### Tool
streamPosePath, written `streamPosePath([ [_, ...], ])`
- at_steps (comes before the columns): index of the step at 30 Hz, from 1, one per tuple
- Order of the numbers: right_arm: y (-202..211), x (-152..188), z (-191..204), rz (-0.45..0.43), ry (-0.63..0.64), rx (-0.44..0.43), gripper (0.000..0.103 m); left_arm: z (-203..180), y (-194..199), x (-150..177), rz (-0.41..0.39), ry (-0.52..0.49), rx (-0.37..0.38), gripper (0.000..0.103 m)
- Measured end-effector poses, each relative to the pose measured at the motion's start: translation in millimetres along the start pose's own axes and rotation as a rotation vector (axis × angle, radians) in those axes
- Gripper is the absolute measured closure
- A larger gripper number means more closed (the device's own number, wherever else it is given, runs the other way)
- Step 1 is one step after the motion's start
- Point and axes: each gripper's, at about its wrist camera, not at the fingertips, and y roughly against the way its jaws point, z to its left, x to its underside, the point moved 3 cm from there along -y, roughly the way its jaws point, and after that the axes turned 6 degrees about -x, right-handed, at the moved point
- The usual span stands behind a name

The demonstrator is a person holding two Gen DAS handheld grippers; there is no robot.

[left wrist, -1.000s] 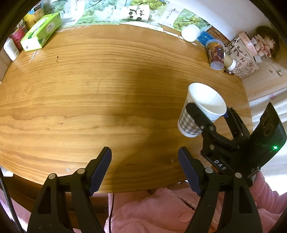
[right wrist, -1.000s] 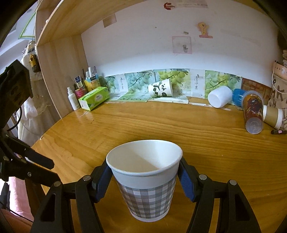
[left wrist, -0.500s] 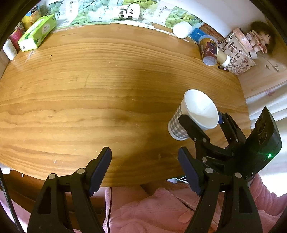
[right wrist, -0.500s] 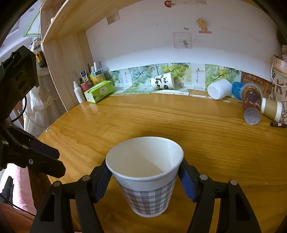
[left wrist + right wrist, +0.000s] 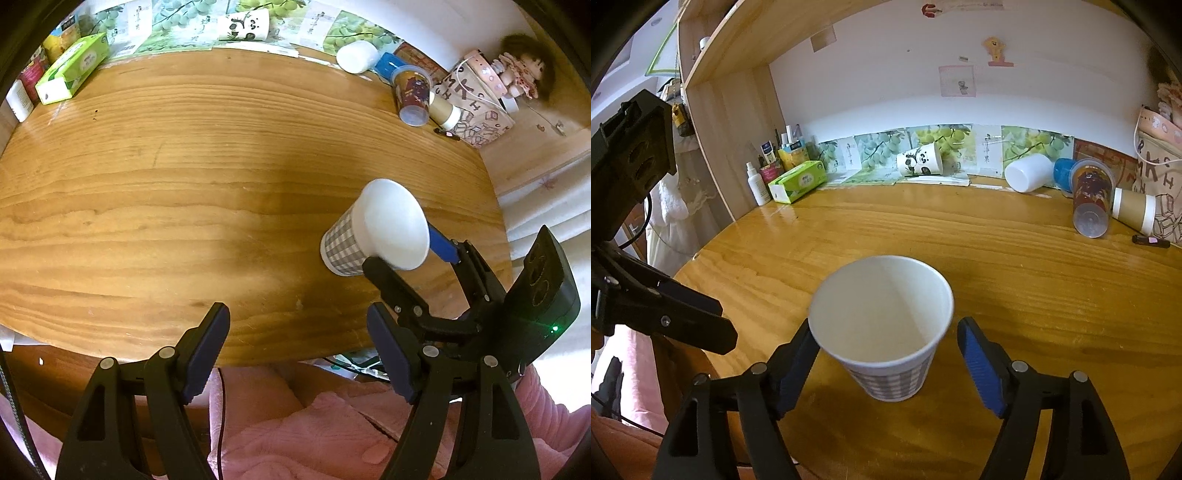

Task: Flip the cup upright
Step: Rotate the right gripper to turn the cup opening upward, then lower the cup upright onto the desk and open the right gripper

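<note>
The paper cup sits mouth-up on the wooden table, right between the spread-apart fingers of the right gripper, with a visible gap on one side. The left gripper hangs wide open and empty, well off to the side, so the right one's clearly nearer.

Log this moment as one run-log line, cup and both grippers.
checked paper cup: upright on wooden table, mouth up | right gripper: open, fingers apart from cup | left gripper: open, empty, at near table edge

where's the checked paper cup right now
The checked paper cup stands upright on the wooden table near its front edge, between the open fingers of the right gripper.
</note>
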Motion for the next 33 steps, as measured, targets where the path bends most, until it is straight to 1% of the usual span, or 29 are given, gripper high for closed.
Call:
streamPosePath([
  [7,13.8,6.9,4.7,0.038,0.033,-0.005,0.021,-2.3,1.2,6.0,-0.033,0.018,0.006,0.023],
  [12,28.2,11.2,3.3,0.085,0.046,0.013,0.020,-6.9,6.7,9.3,-0.064,0.014,-0.007,0.023],
  [14,37.1,10.0,1.3,0.103,0.043,0.034,0.020,-10.7,11.1,8.5,-0.082,0.010,-0.011,0.023],
  [16,45.5,7.1,-2.7,0.133,0.030,0.079,0.019,-16.2,16.4,6.6,-0.106,0.003,-0.018,0.023],
  [17,50.4,4.7,-6.2,0.159,0.011,0.096,0.019,-18.1,20.7,6.2,-0.121,-0.001,-0.021,0.023],
  [19,60.6,0.2,-11.5,0.184,-0.032,0.119,0.019,-24.5,29.6,3.3,-0.155,-0.006,-0.030,0.023],
  [22,82.8,-9.9,-17.5,0.176,-0.105,0.148,0.018,-33.5,47.0,-2.0,-0.214,-0.028,-0.045,0.023],
  [23,90.5,-13.9,-18.0,0.169,-0.120,0.158,0.017,-35.6,52.0,-2.5,-0.229,-0.036,-0.049,0.023],
  [26,114.1,-29.1,-13.2,0.146,-0.124,0.196,0.015,-45.6,73.9,-7.2,-0.284,-0.055,-0.054,0.023],
  [28,128.9,-39.5,-8.5,0.133,-0.137,0.193,0.015,-49.2,85.2,-8.8,-0.310,-0.054,-0.060,0.023],
  [29,133.6,-44.0,-7.0,0.129,-0.151,0.185,0.012,-51.6,93.6,-10.5,-0.331,-0.051,-0.070,0.023],
  [30,139.2,-48.7,-4.7,0.121,-0.164,0.177,0.002,-53.4,100.2,-11.9,-0.350,-0.051,-0.073,0.023],
  [31,144.8,-53.6,-1.6,0.111,-0.170,0.173,0.000,-54.9,104.7,-12.4,-0.366,-0.049,-0.075,0.023],
  [33,153.2,-63.1,5.5,0.098,-0.158,0.174,0.000,-56.6,116.7,-13.7,-0.406,-0.035,-0.078,0.023],
])
